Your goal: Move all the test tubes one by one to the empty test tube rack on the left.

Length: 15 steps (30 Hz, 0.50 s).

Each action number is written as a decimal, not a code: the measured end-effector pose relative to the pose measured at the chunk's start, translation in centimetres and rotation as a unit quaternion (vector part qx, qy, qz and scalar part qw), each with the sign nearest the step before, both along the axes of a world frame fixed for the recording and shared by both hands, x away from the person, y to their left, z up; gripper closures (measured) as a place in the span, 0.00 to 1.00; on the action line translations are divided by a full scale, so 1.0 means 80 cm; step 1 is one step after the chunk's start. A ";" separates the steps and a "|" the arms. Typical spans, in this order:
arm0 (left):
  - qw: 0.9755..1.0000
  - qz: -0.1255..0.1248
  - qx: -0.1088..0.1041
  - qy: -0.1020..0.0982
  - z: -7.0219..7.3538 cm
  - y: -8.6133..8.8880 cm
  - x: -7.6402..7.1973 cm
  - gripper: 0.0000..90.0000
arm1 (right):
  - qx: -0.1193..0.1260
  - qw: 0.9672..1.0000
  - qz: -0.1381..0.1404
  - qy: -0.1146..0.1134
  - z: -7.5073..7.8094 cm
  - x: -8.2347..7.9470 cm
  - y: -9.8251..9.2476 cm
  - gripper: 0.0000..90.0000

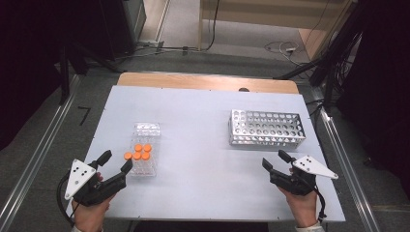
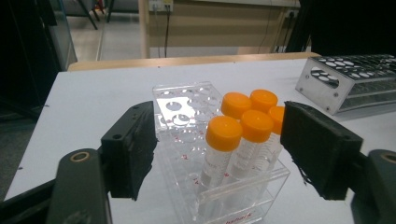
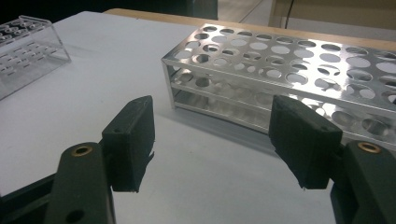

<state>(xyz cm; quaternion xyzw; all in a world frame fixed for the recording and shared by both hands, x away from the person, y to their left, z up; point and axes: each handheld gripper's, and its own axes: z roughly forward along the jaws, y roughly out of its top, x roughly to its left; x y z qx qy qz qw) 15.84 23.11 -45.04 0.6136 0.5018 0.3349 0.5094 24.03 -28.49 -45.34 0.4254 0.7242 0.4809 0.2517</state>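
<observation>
1. at the near-left of the worktop [image 1: 203, 121] i've got the left tongs [image 1: 116, 162] spread wide, nothing gripped.
2. from the left gripper view, the clear plastic rack [image 2: 187, 135] sits between the two jaws; pads not pressing on it, gaps visible on both sides.
3. clear plastic rack carries five orange-capped tubes [image 2: 240, 126], all upright, clustered at its near end; far holes are free.
4. in the high view the clear plastic rack [image 1: 144, 145] stands on the left half of the worktop, long axis running away from me, the tubes [image 1: 139, 152] just ahead of the left tongs' tips.
5. right tongs [image 1: 275, 159] at the near-right, also wide, holding nothing.
6. metal rack [image 1: 267, 128] lies on the right half of the worktop, long side across, just beyond the right tongs, not touching them.
7. right gripper view: metal rack [image 3: 289, 74] ahead and to the right of the jaws, its holes look bare; bare worktop between the jaws.
8. the two racks are well apart, open worktop between them.
9. both hands come in from the bottom edge, one per tongs; a grey three-cornered plate [image 1: 79, 176] sits on top of each.
</observation>
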 end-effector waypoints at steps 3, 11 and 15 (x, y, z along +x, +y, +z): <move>1.000 -0.001 0.001 0.001 -0.002 0.001 -0.001 0.29 | 0.001 1.000 -0.006 -0.001 0.000 -0.001 -0.004 0.33; 1.000 0.003 -0.002 0.000 -0.004 0.004 -0.002 0.28 | 0.005 1.000 -0.021 -0.001 0.000 -0.004 -0.018 0.32; 1.000 0.005 -0.001 0.004 -0.006 0.008 -0.002 0.28 | 0.005 1.000 -0.027 0.000 -0.001 -0.005 -0.025 0.32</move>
